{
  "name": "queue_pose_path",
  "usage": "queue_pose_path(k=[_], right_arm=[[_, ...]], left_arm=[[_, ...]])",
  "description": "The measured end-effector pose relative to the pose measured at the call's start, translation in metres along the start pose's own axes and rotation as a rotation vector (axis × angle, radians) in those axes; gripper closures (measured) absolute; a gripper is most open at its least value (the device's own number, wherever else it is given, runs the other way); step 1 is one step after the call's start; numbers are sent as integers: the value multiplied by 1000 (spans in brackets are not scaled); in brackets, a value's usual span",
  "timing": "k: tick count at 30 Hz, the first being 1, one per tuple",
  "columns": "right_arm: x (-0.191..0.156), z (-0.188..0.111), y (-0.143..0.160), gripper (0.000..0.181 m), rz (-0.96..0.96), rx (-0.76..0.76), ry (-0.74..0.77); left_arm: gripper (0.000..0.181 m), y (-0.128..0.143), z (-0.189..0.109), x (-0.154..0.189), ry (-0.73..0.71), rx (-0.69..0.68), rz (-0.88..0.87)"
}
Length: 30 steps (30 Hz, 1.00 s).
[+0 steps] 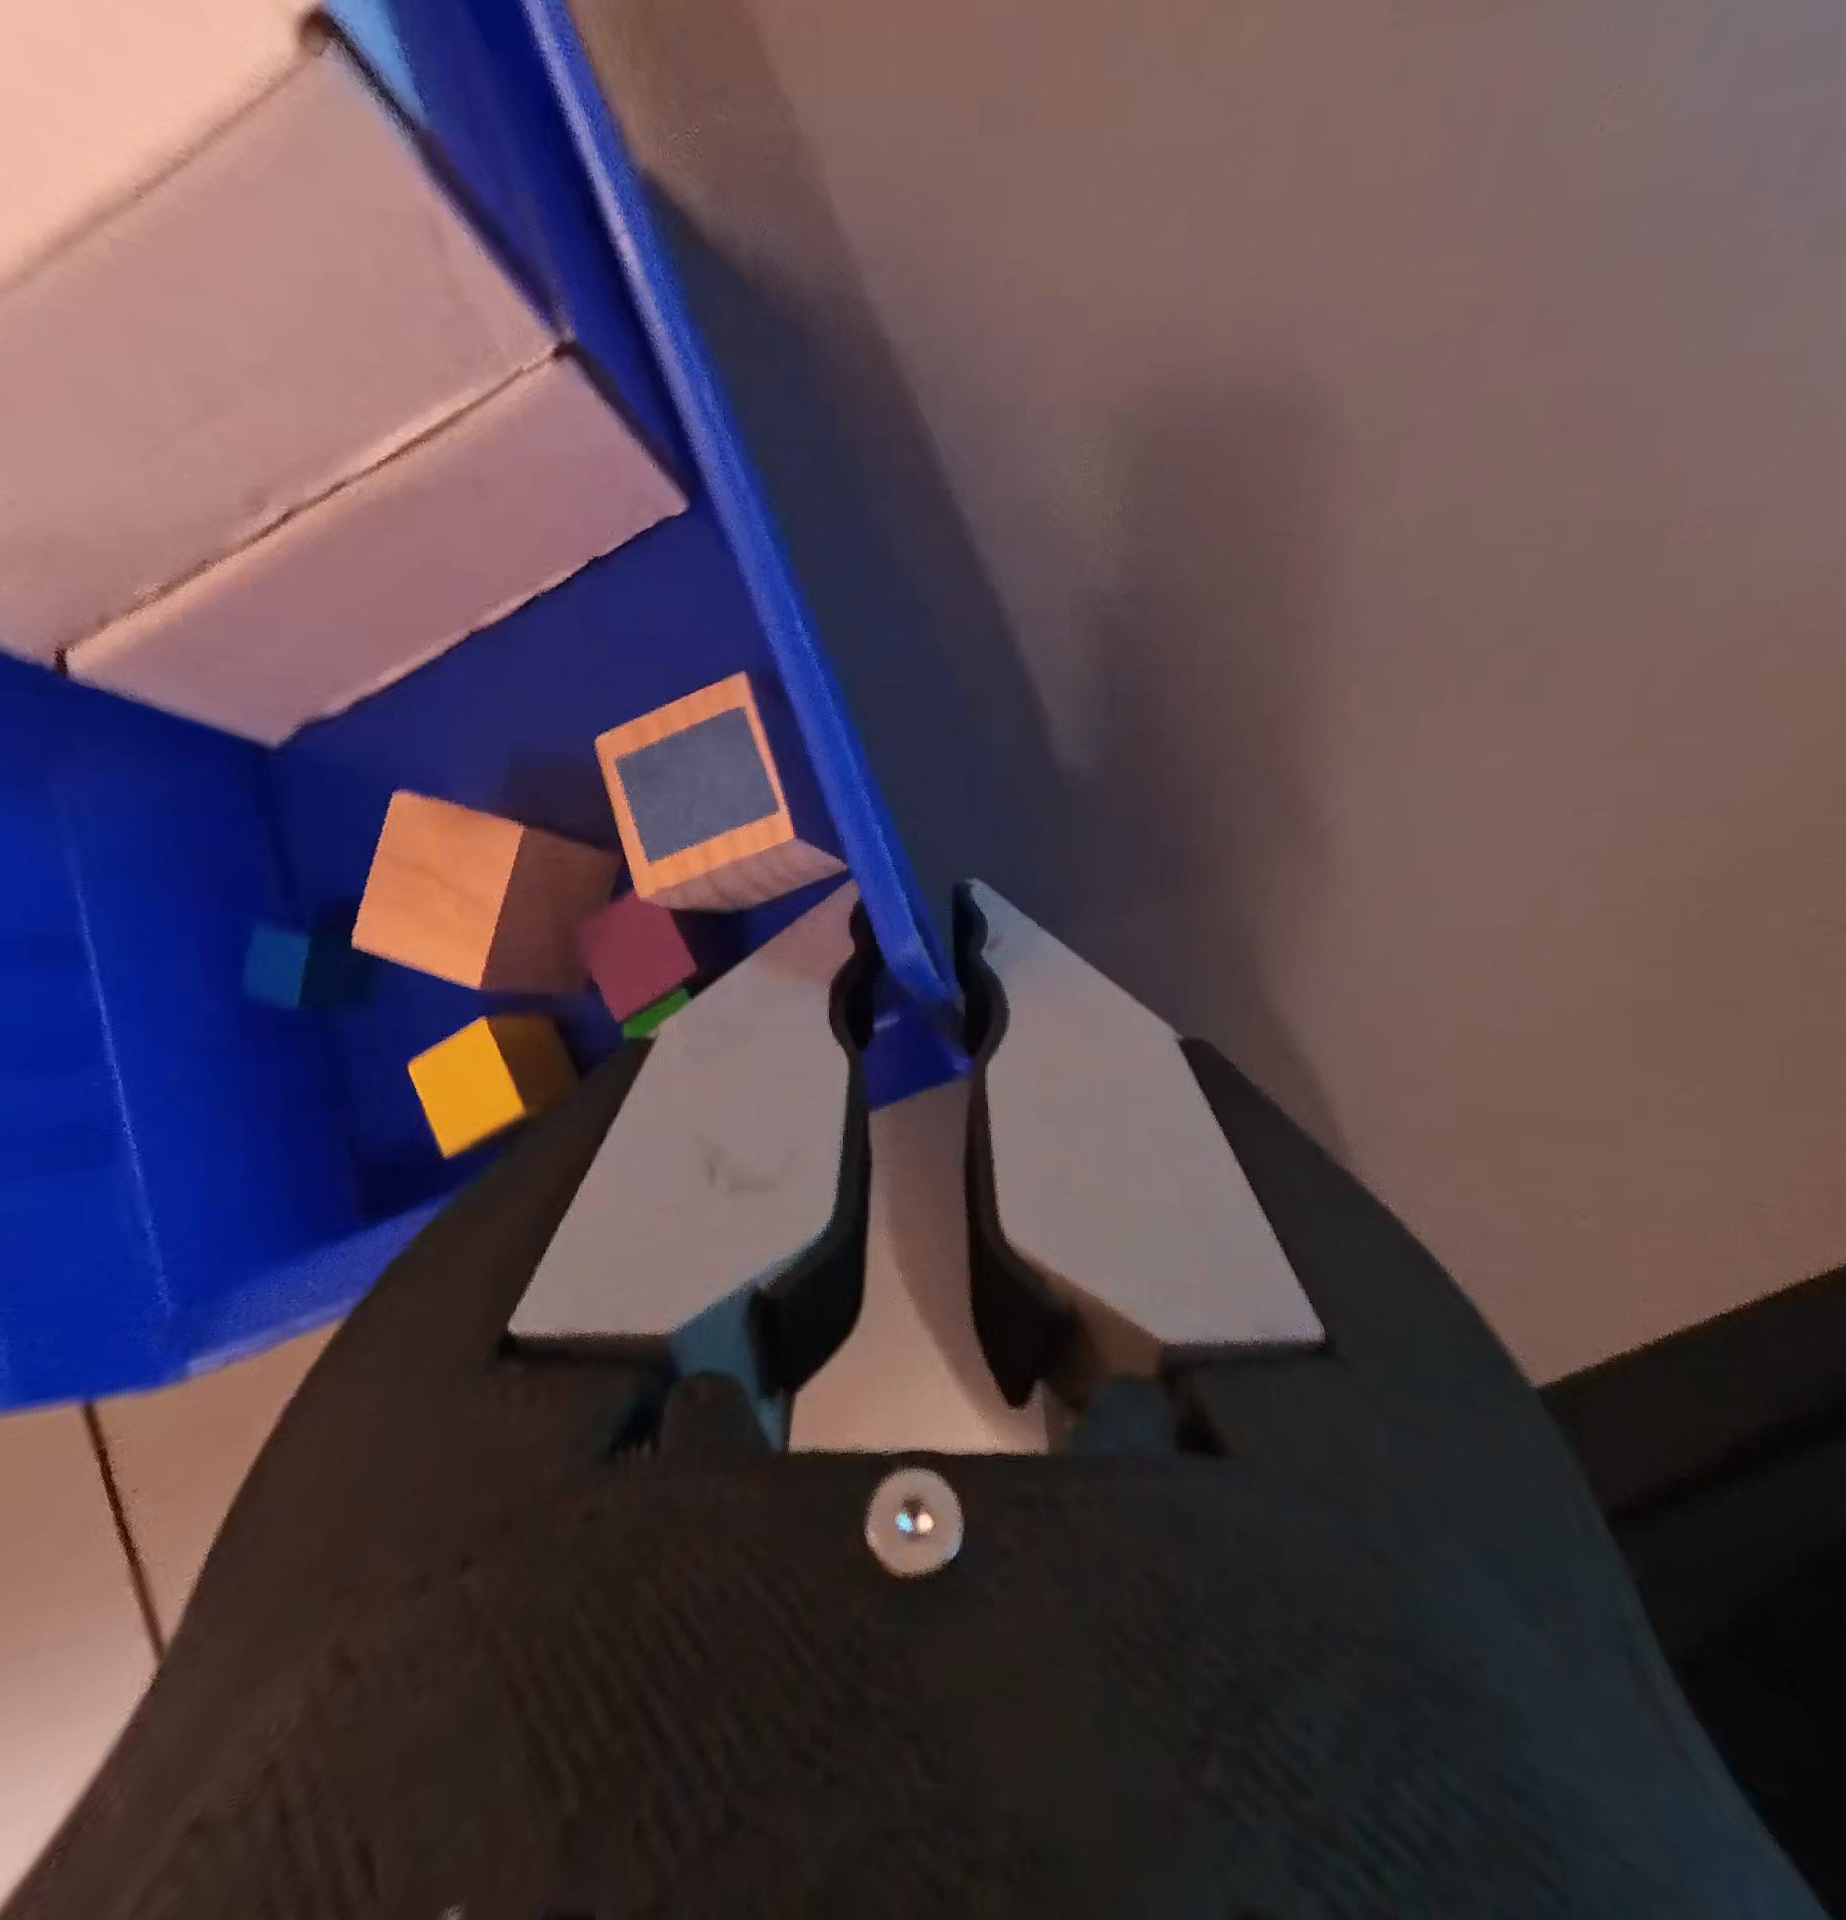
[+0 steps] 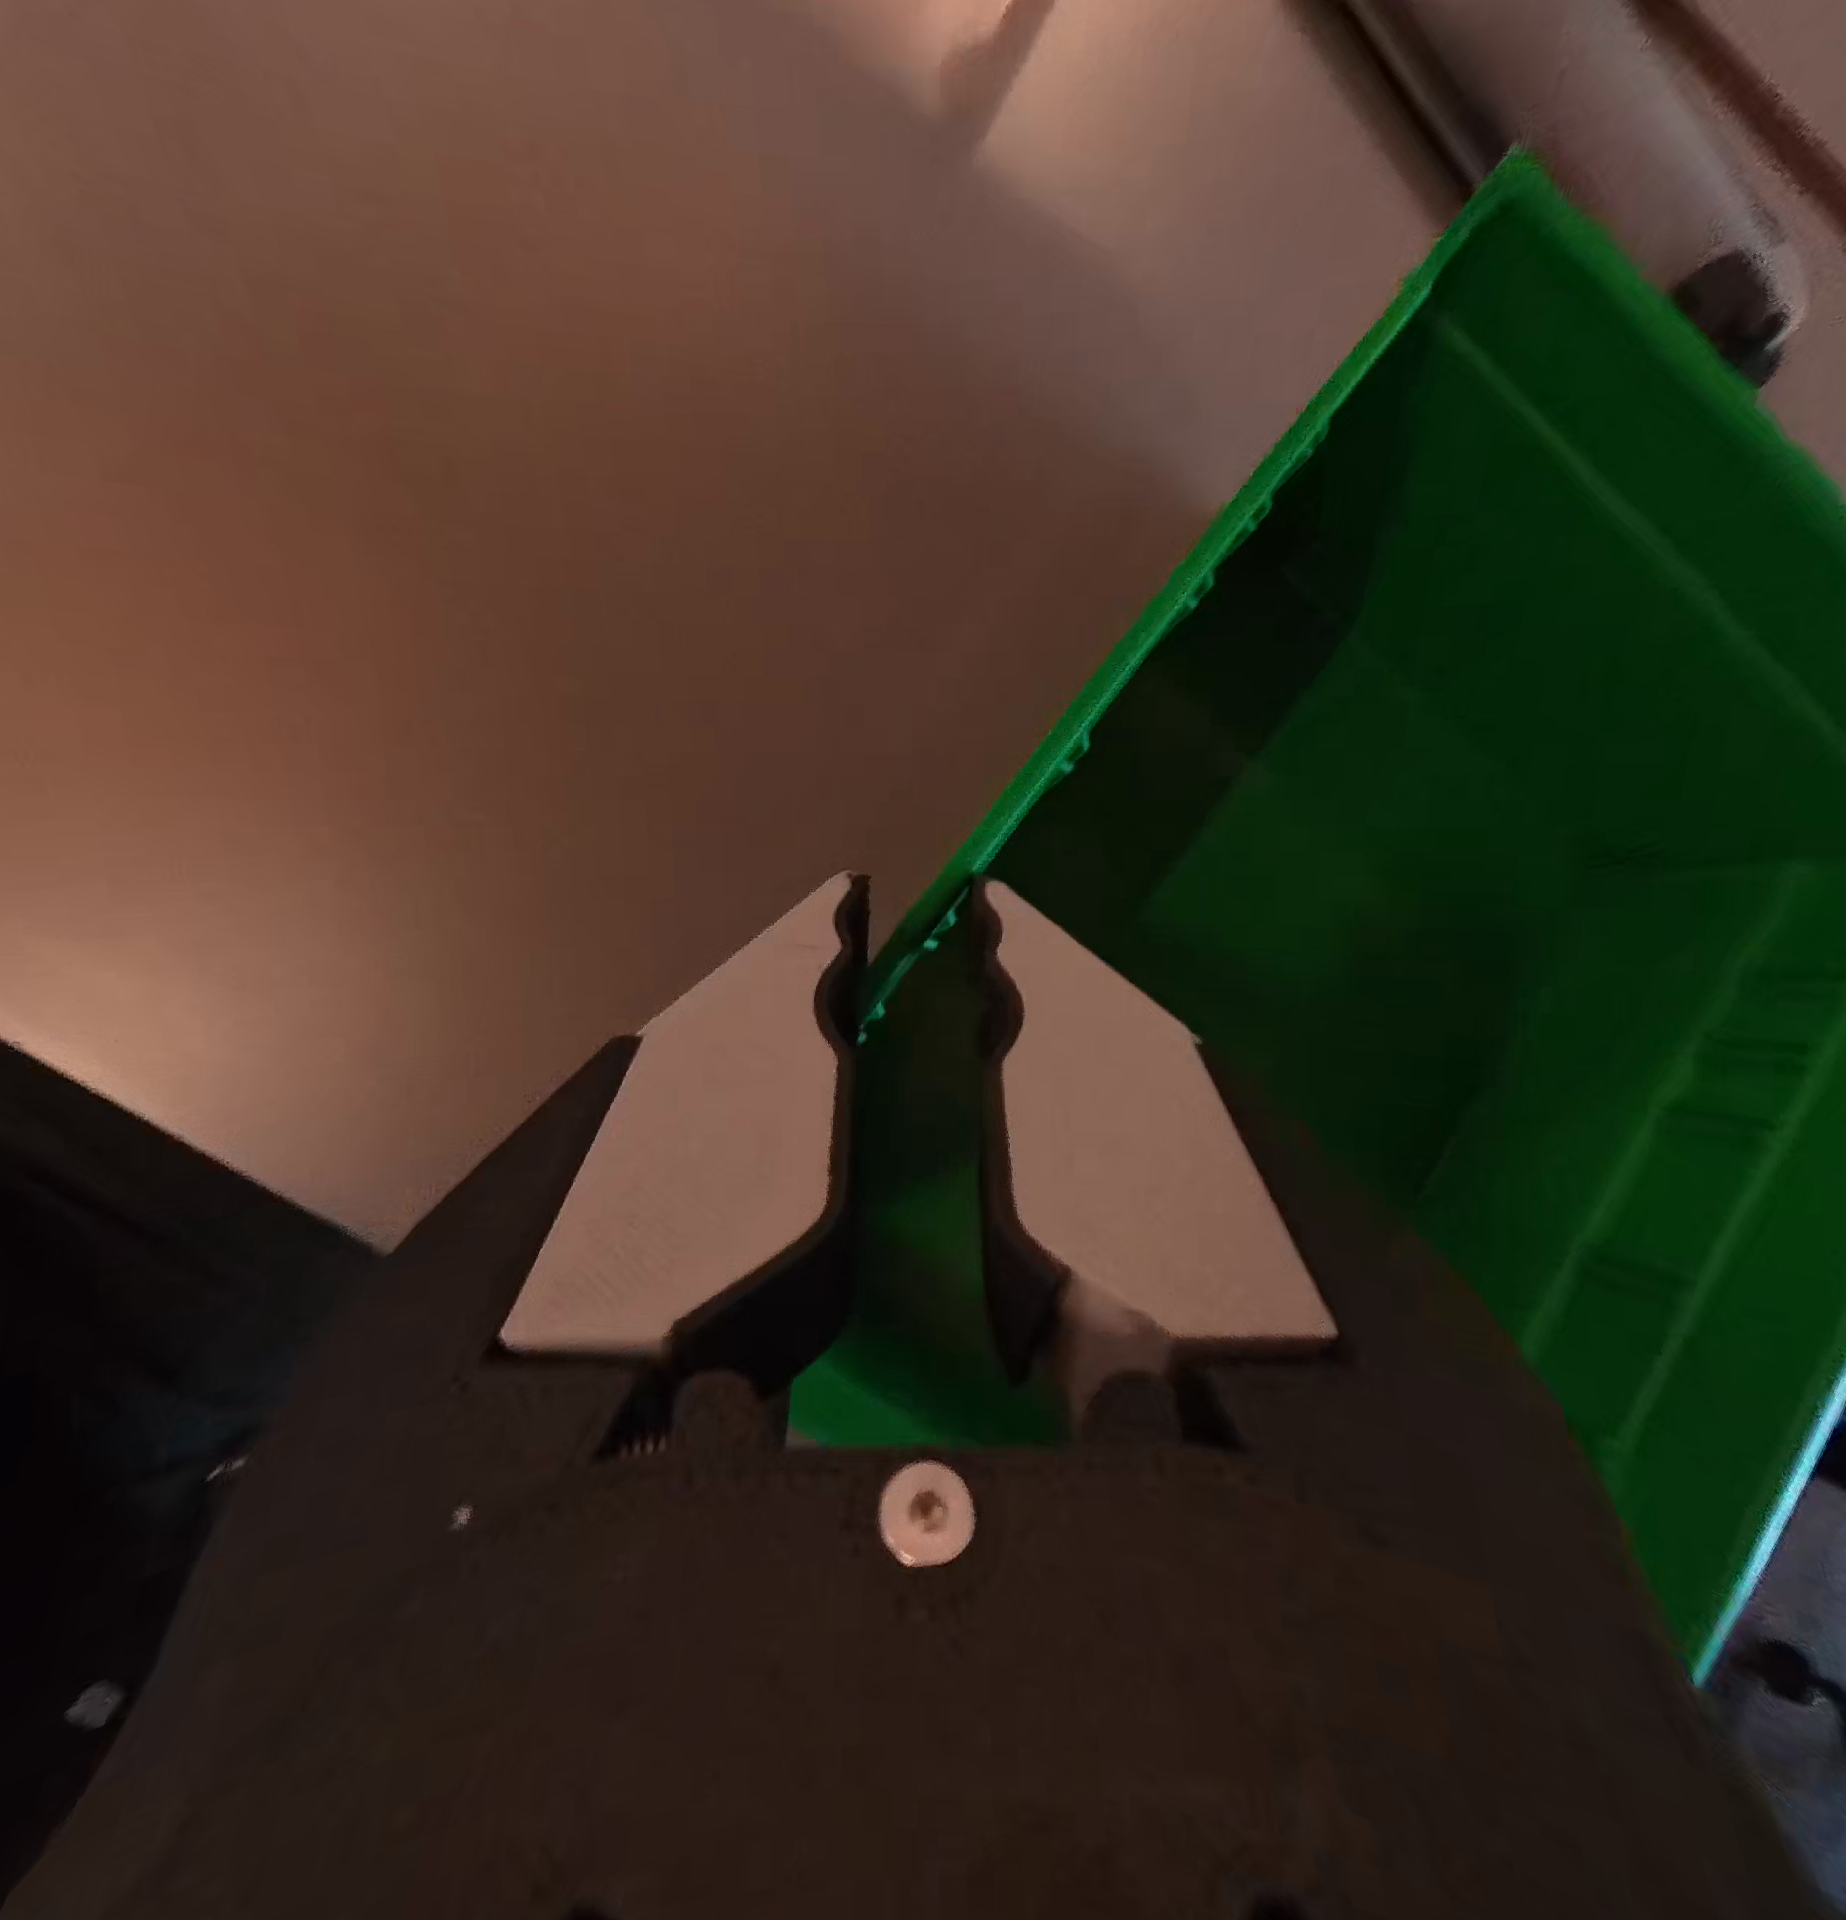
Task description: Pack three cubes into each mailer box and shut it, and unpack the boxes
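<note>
My left gripper (image 1: 914, 940) is shut on the rim of a blue bin (image 1: 763, 582) at its near right corner. Inside the bin lie shut white mailer boxes (image 1: 275, 395) at the back and several loose cubes: a wooden cube with a grey face (image 1: 695, 795), a plain wooden cube (image 1: 451, 883), a maroon cube (image 1: 633, 951), a yellow cube (image 1: 472, 1081), a small blue cube (image 1: 275, 966) and a green one (image 1: 657, 1013) half hidden. My right gripper (image 2: 914, 925) is shut on the left rim of a green bin (image 2: 1158, 644), whose visible inside holds nothing.
Both bins sit on a pale tabletop (image 1: 1314, 520), which also shows in the right wrist view (image 2: 483, 468). The table's dark edge (image 1: 1729, 1403) runs at the lower right of the left view and the lower left of the right view (image 2: 119, 1195). Dark objects (image 2: 1729, 301) stand beyond the green bin. The gap from one gripper's tips to the other's is roughly 55 cm.
</note>
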State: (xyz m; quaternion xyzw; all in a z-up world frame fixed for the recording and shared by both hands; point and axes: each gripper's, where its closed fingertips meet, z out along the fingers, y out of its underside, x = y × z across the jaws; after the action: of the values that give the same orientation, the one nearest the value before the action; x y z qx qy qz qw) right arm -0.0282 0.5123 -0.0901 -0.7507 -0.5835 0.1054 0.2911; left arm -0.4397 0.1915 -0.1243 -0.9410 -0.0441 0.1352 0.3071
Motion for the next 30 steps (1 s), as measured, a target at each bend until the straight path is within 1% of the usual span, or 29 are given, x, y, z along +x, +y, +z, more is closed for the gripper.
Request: queue_pose_path(k=[2, 4, 6, 7, 9, 10, 12, 14, 15, 17, 18, 20, 22, 23, 24, 25, 26, 27, 28, 30], right_arm=[[8, 3, -7, 164, -7, 30, 48], [21, 6, -11, 164, 27, 56, 93], [32, 6, -8, 164, 47, 54, 141], [35, 4, -6, 165, 53, 47, 156], [39, -7, -6, 173, 56, 62, 190], [39, -15, -11, 176, 65, 97, 202], [33, -33, -26, 171, 101, 193, 179], [18, -50, -46, 159, 126, 303, 116], [6, -57, -57, 149, 131, 363, 67], [-31, -66, -82, 125, 120, 467, -100], [-54, -68, -93, 113, 98, 501, -200], [-93, -65, -112, 103, 45, 542, -345], [-123, -47, -119, 104, -25, 511, -408], [-132, -30, -115, 111, -58, 446, -401], [-131, -11, -104, 126, -74, 340, -359], [-123, 5, -88, 138, -71, 223, -299], [-115, 13, -74, 145, -61, 133, -262], [-109, 10, -64, 147, -45, 92, -255], [-102, 0, -61, 146, -23, 101, -247], [-78, -32, -59, 146, 25, 181, -181]], left_arm=[[165, -10, -2, 14, 55, 41, 7], [157, -17, -8, 26, 135, 88, -5], [149, -24, -21, 33, 200, 140, -19], [149, -29, -29, 32, 216, 173, -30], [145, -39, -48, 30, 239, 257, -59], [142, -45, -57, 26, 236, 298, -76], [137, -54, -72, 15, 197, 377, -111], [134, -59, -79, 1, 127, 431, -135], [134, -61, -81, -6, 88, 450, -145], [132, -66, -80, -12, 45, 474, -161], [131, -68, -79, -9, 50, 480, -160], [132, -72, -76, -1, 63, 482, -133], [134, -72, -71, 6, 57, 456, -83], [134, -70, -68, 7, 40, 439, -62], [134, -68, -66, 7, 21, 420, -47], [134, -65, -65, 6, 5, 401, -36], [134, -62, -64, 5, -3, 382, -30], [134, -58, -62, 6, 9, 364, -25], [133, -54, -60, 10, 36, 342, -17], [133, -47, -54, 14, 70, 306, -11]])
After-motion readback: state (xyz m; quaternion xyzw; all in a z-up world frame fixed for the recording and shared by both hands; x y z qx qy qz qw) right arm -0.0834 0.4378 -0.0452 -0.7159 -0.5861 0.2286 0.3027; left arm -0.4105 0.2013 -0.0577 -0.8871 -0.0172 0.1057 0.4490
